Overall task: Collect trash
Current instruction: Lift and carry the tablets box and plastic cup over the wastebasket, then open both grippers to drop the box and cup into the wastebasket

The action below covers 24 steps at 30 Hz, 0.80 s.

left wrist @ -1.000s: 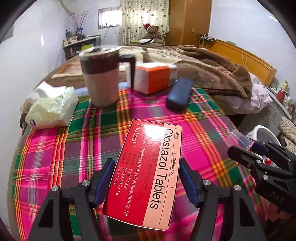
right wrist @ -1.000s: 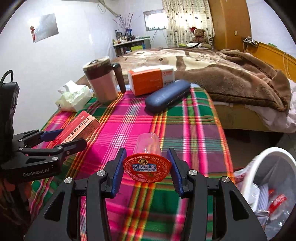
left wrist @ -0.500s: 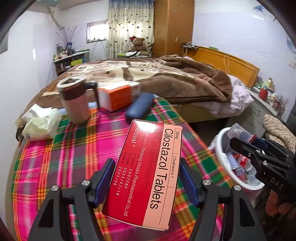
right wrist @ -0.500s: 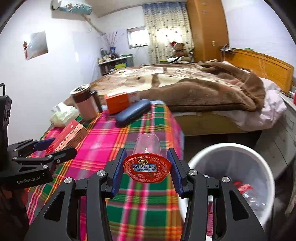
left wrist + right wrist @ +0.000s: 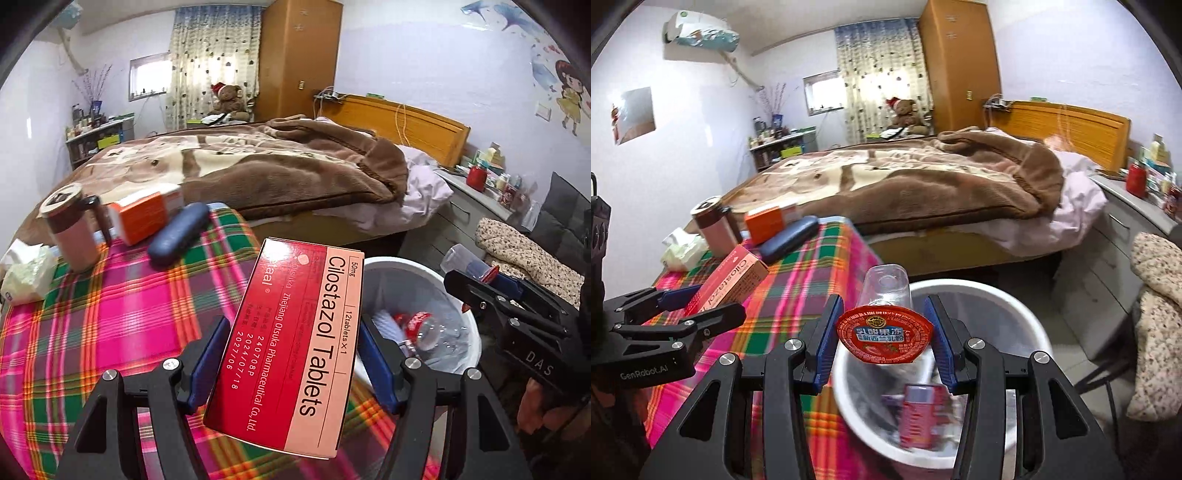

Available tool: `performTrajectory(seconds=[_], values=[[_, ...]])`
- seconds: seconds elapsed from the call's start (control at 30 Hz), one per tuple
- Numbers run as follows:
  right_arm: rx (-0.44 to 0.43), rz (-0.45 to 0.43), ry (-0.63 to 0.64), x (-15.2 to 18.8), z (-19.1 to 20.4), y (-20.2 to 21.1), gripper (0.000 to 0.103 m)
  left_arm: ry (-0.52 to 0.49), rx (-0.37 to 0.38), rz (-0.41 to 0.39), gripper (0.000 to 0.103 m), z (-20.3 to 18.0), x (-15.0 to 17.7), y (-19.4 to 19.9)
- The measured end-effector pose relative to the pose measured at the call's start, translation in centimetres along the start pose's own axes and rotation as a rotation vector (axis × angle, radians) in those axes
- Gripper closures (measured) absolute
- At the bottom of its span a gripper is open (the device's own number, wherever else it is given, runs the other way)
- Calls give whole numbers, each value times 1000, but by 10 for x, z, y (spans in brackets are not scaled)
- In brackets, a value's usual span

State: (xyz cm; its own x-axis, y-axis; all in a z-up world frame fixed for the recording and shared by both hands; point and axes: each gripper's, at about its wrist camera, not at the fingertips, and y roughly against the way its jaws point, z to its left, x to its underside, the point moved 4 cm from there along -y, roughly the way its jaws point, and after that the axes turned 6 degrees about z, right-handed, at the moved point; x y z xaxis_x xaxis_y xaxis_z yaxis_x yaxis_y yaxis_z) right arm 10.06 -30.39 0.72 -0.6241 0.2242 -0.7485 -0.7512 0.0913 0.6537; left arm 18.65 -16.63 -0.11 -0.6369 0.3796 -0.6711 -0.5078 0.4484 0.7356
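My left gripper [image 5: 291,362] is shut on a red Cilostazol tablet box [image 5: 291,347] and holds it in the air near the table's right edge, beside the white trash bin [image 5: 458,291]. My right gripper [image 5: 884,339] is shut on a clear jelly cup with a red foil lid [image 5: 884,334] and holds it over the bin's rim [image 5: 979,288]. The bin holds bottles and wrappers [image 5: 916,413]. The left gripper with the box [image 5: 733,284] shows at the left of the right wrist view. The right gripper [image 5: 480,280] shows at the right of the left wrist view.
A plaid-covered table [image 5: 92,325] carries a brown mug [image 5: 72,229], an orange box [image 5: 144,218], a dark blue case [image 5: 179,236] and a tissue pack [image 5: 26,277]. A bed with a brown blanket [image 5: 923,184] stands behind. A drawer cabinet [image 5: 1108,251] stands at the right.
Both grippers have moved right, off the table toward the bin, each still holding its item. The bin has come into view and now lies under the right gripper.
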Motion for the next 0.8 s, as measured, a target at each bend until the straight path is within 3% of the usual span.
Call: performTrajectory(seconds=[0.43,0.8], values=[[45,93,-71,19,-62,-25,56,-53,81,87,34,-82,4,-54],[-1,196,-96,29,-87,-48,56,-39,74,154,33,-101,14,-94]])
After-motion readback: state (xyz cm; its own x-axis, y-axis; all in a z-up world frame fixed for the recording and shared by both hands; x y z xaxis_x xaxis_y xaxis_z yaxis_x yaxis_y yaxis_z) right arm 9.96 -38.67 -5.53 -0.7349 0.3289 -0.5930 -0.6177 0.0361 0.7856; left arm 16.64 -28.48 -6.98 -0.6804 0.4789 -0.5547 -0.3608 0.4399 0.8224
